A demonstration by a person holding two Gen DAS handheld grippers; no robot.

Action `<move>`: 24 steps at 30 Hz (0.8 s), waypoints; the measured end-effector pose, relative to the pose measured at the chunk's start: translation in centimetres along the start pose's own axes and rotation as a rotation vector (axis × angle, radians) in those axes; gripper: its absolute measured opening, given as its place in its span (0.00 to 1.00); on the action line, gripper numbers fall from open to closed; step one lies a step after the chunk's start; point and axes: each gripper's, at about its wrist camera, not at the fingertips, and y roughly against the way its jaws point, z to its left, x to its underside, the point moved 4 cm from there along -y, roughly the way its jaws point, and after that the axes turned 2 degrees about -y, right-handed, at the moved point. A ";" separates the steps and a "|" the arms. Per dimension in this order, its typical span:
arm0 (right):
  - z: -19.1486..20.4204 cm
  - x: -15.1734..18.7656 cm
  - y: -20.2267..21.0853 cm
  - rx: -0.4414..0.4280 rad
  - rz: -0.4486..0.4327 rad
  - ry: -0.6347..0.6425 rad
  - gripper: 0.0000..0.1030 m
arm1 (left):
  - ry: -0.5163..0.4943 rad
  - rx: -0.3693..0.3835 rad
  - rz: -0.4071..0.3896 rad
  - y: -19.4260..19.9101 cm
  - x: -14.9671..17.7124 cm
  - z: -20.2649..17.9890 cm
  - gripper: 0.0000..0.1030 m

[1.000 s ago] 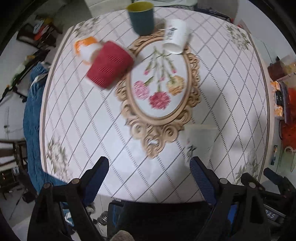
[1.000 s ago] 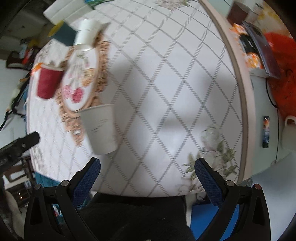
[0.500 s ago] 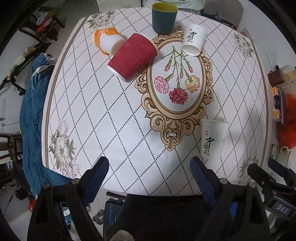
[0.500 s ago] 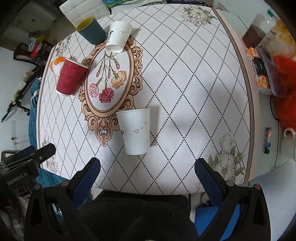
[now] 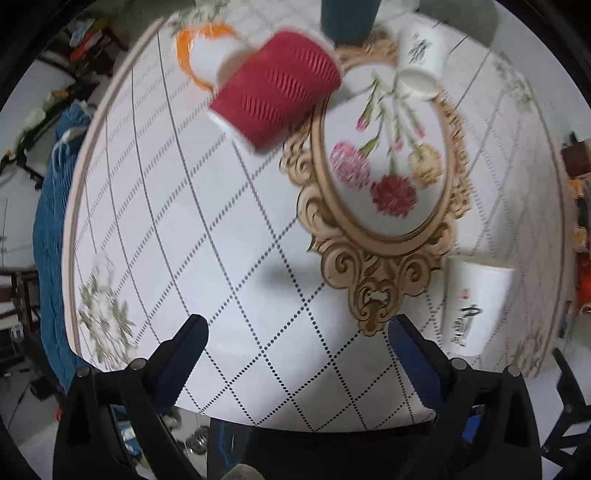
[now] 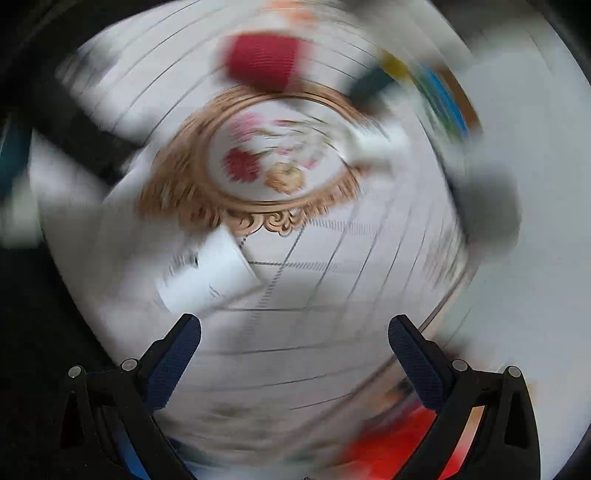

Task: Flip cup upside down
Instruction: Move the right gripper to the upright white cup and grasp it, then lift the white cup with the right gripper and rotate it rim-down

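White paper cup [image 5: 474, 301] with black calligraphy and small red seal, mouth up, just beside lower right scroll of gold oval frame print [image 5: 384, 192]. Left gripper [image 5: 299, 334] and right gripper [image 6: 295, 330] both spread wide, holding nothing; right view heavily blurred

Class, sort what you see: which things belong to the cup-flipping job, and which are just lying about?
Belong to the job:
red ribbed cup
near white cup
far white cup
teal cup
left gripper
right gripper

Lying about:
orange-and-white cup
blue cloth
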 end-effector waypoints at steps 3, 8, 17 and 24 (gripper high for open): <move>4.0 0.4 -1.3 0.154 -0.021 0.487 1.00 | 0.029 -0.006 0.058 -2.5 0.5 0.2 0.97; 8.2 2.4 -4.5 0.296 -0.071 1.042 1.00 | 0.109 -0.004 0.121 -5.5 1.8 1.1 0.97; 10.0 3.4 -8.9 0.431 -0.202 1.645 1.00 | 0.221 0.011 0.147 -7.9 3.8 3.0 0.98; 9.6 2.9 -11.3 0.447 -0.219 1.793 1.00 | 0.249 0.025 0.144 -8.5 5.4 3.9 0.97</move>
